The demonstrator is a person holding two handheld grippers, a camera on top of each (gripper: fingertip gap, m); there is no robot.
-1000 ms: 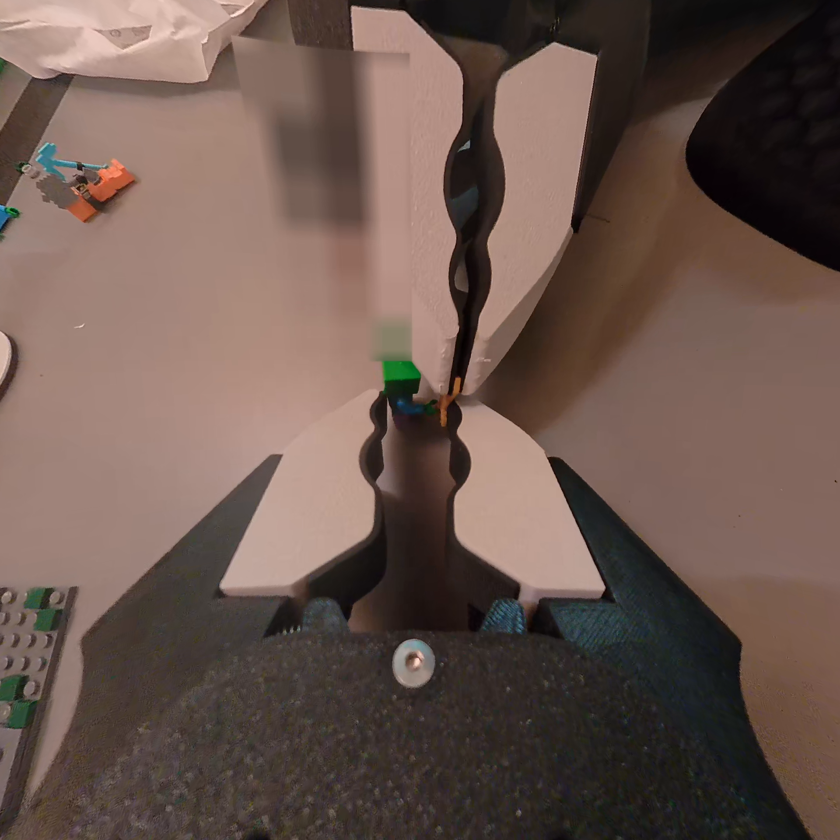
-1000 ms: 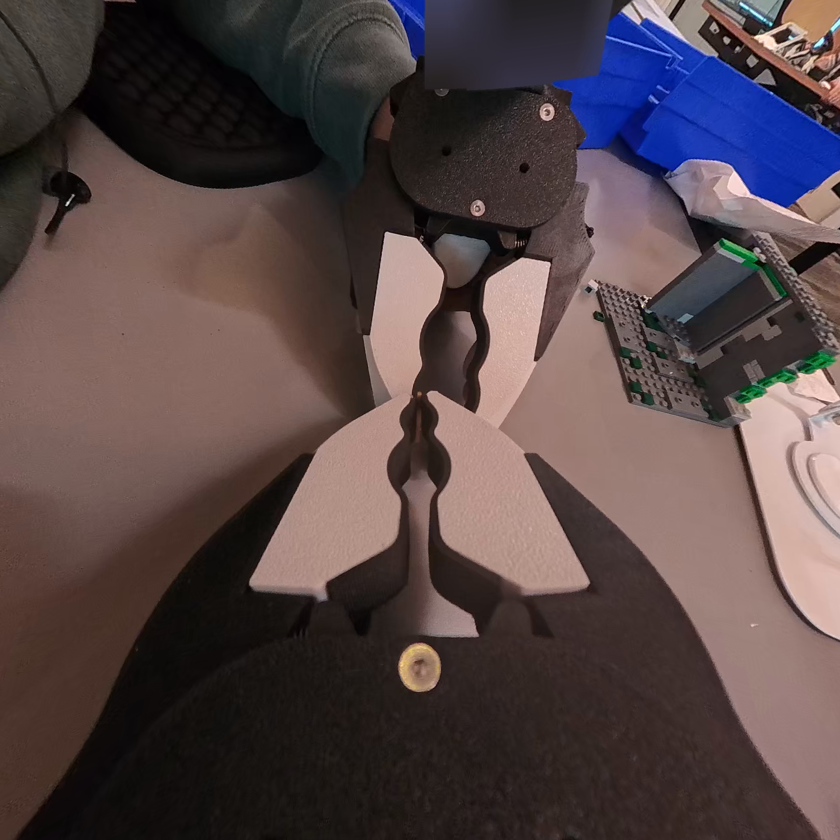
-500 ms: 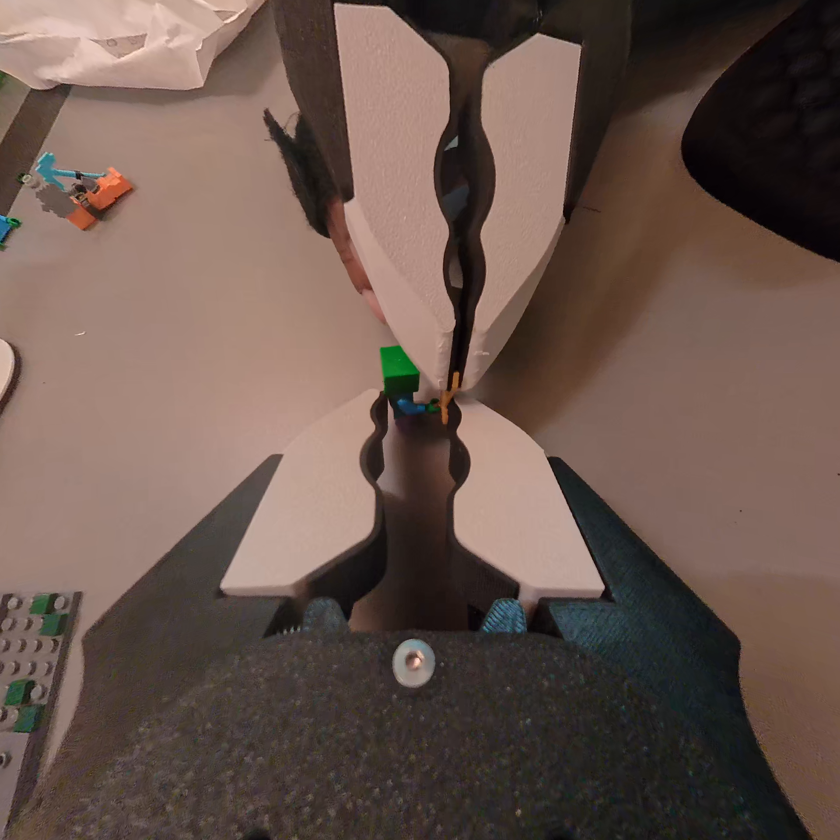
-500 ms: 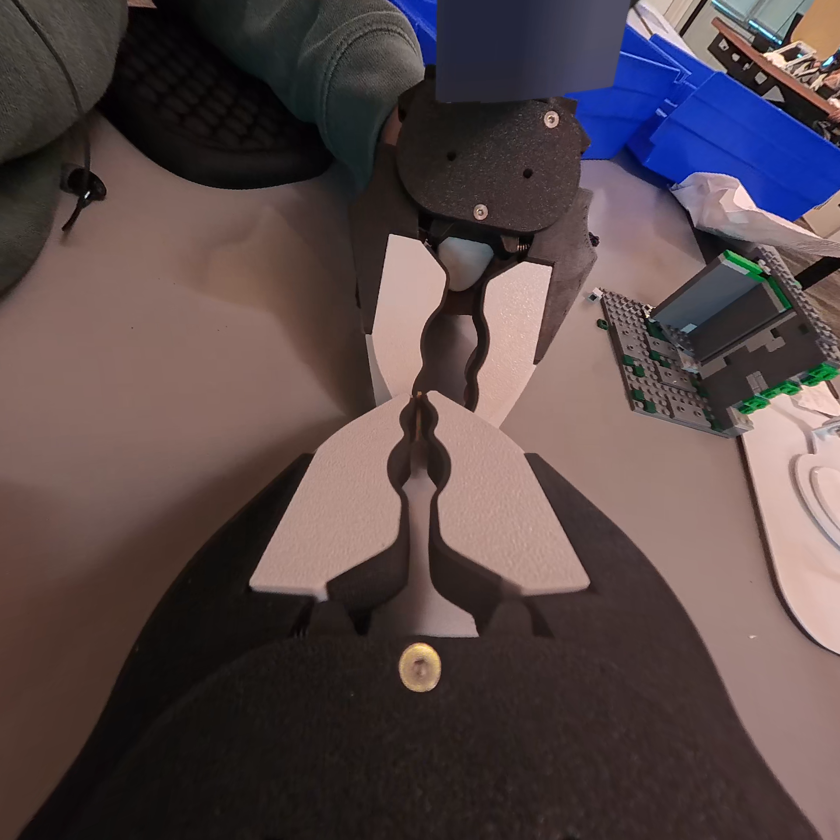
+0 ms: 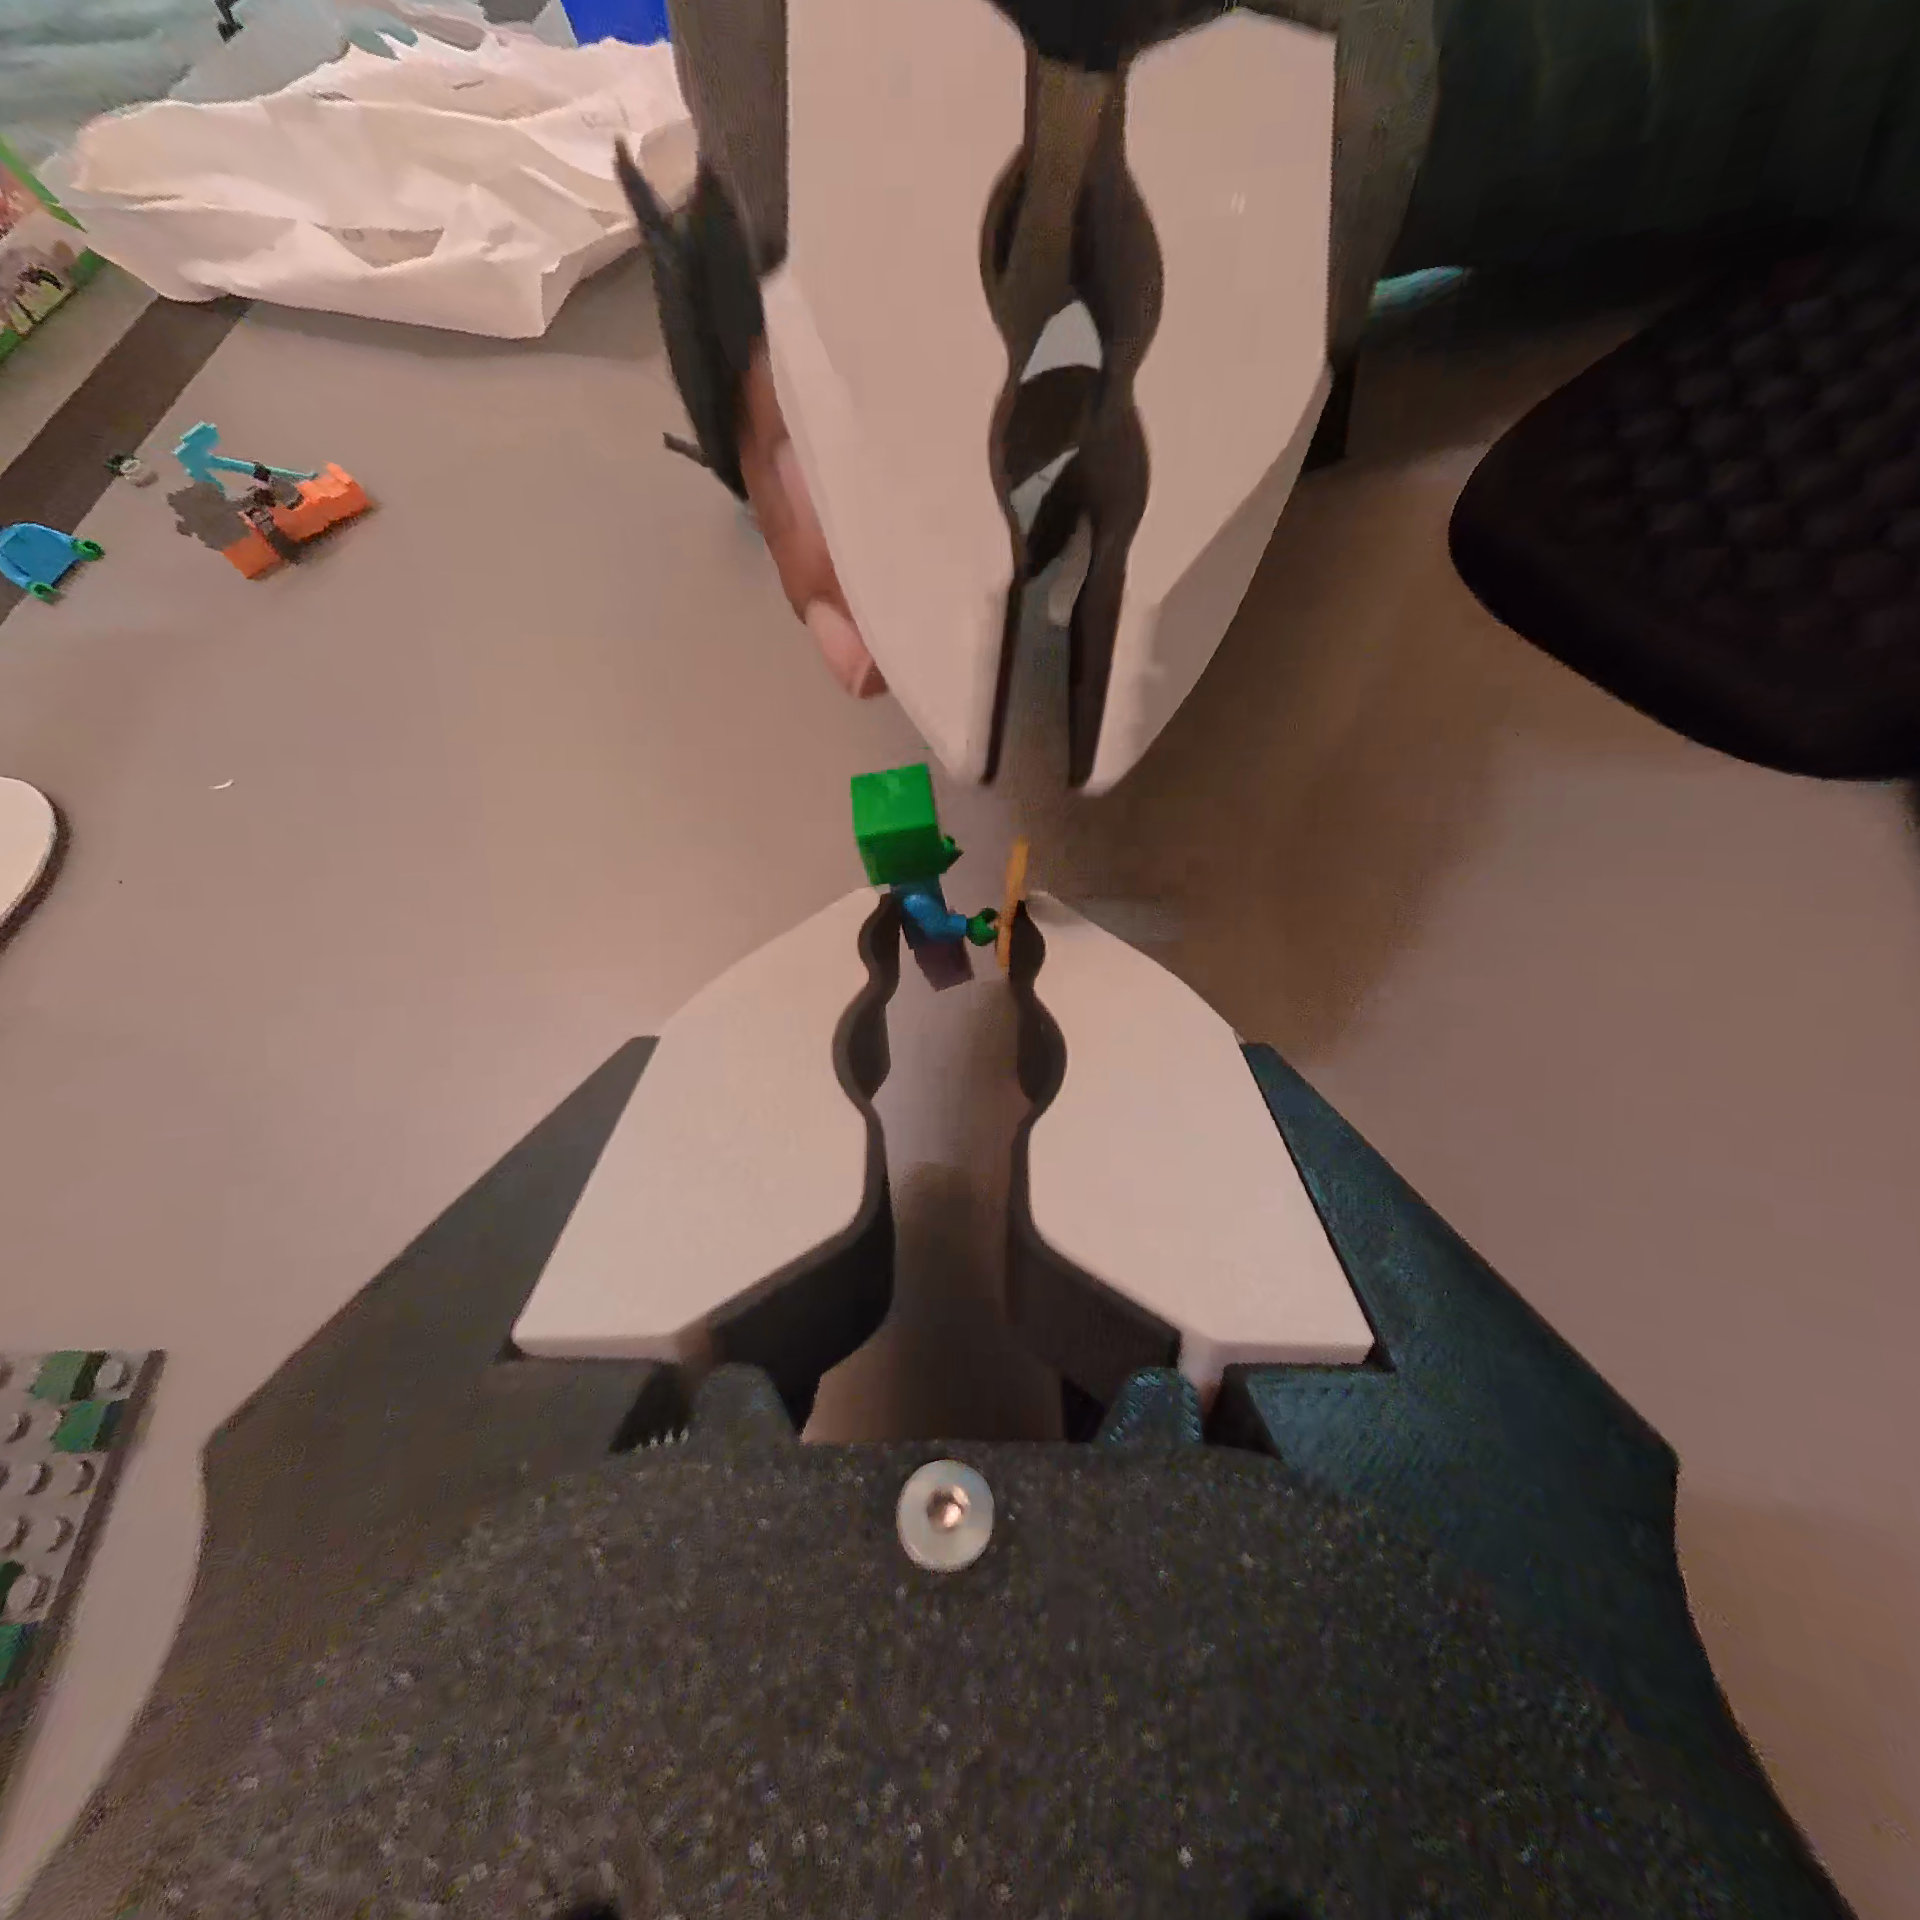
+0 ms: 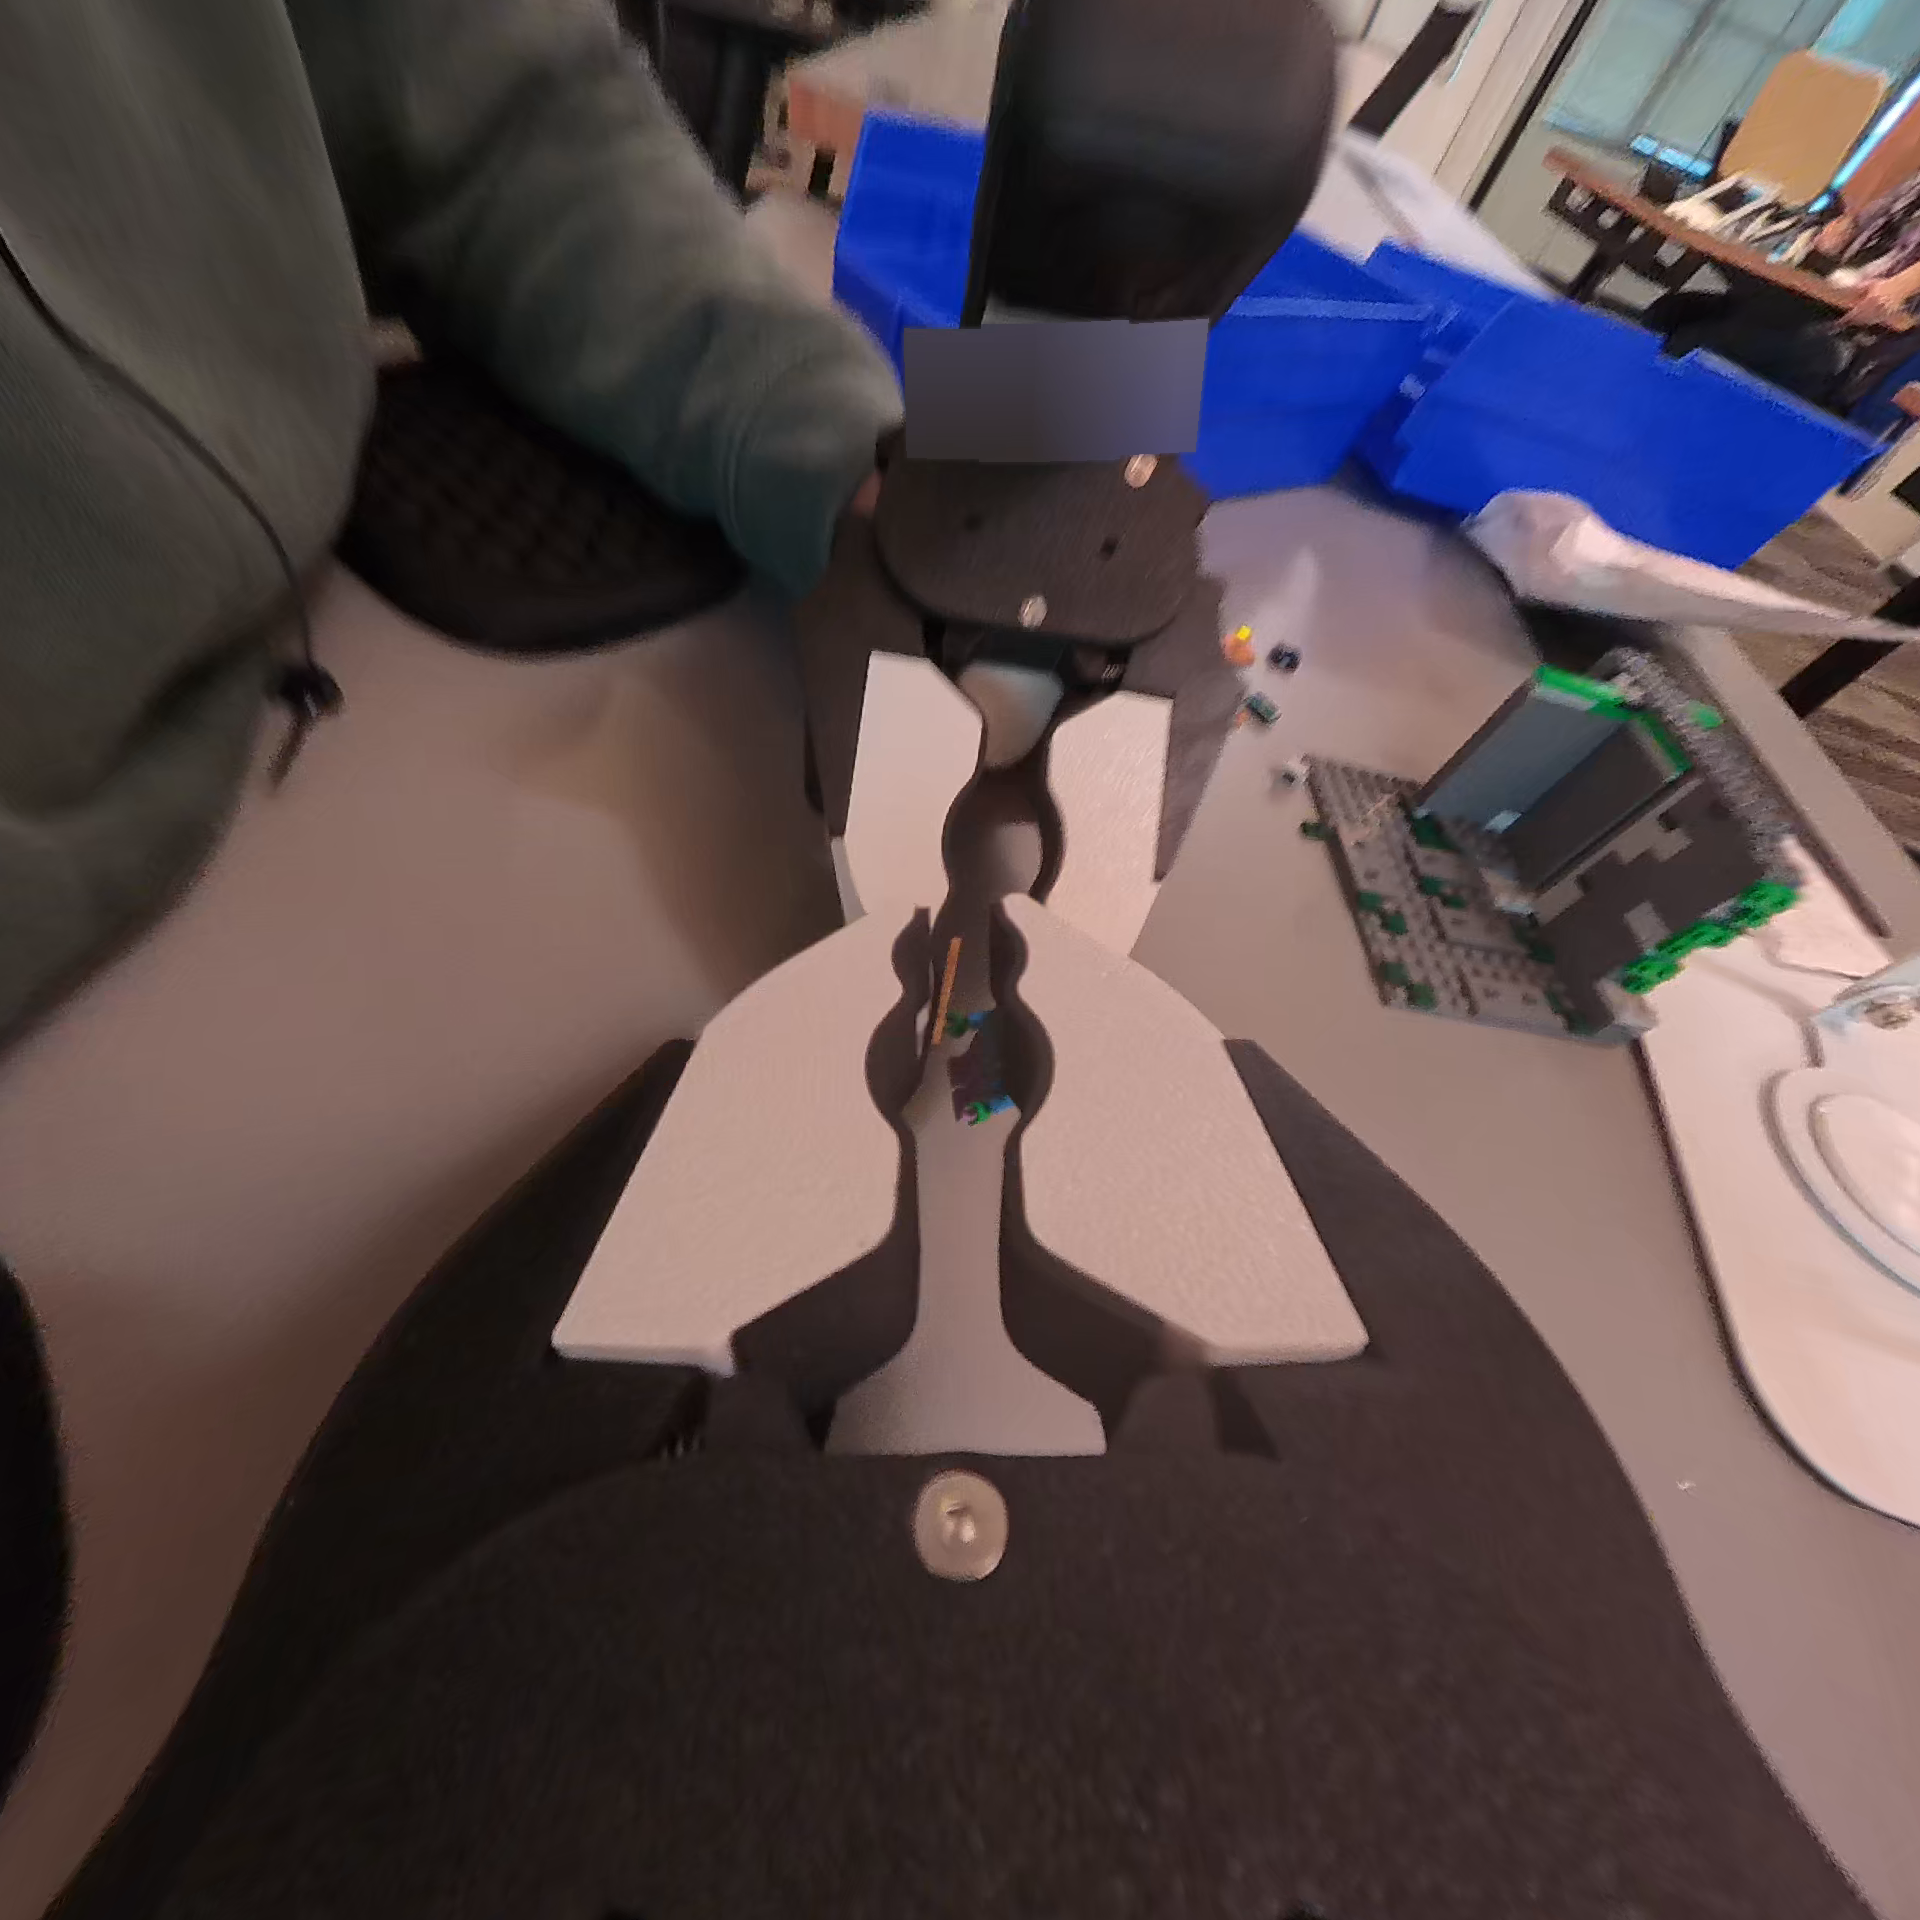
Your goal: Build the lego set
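A small minifigure (image 5: pixel 914 873) with a green block head and blue body sits between the fingertips of my left gripper (image 5: pixel 951 914), held above the grey table. Its hand holds a thin orange piece (image 5: pixel 1013 894). My left gripper is shut on the figure. My right gripper (image 5: pixel 1034 779) points at it from the far side, jaws slightly apart and empty, tips just clear of the orange piece. In the right wrist view the figure (image 6: pixel 977 1070) and orange piece (image 6: pixel 948 987) show through the gap of my right gripper (image 6: pixel 961 925). The left gripper's fingers (image 6: pixel 1101 821) show behind.
A grey and green lego build on a baseplate (image 6: pixel 1455 935) stands to the right. A small orange build (image 5: pixel 281 509) and white paper bag (image 5: pixel 364 208) lie far left. Blue bins (image 6: pixel 1558 416), a white tray (image 6: pixel 1818 1247), a black mesh chair (image 5: pixel 1714 520) and a person's sleeve (image 6: pixel 623 343) surround the table. The gap from one gripper's tips to the other's is roughly 5 cm. The small orange build (image 5: pixel 281 509) lies around 25 cm away from my left fingertips.
My right gripper was shut on the orange piece; it has opened, let go and drawn back a little. The figure stays in my left gripper with the orange piece in its hand.
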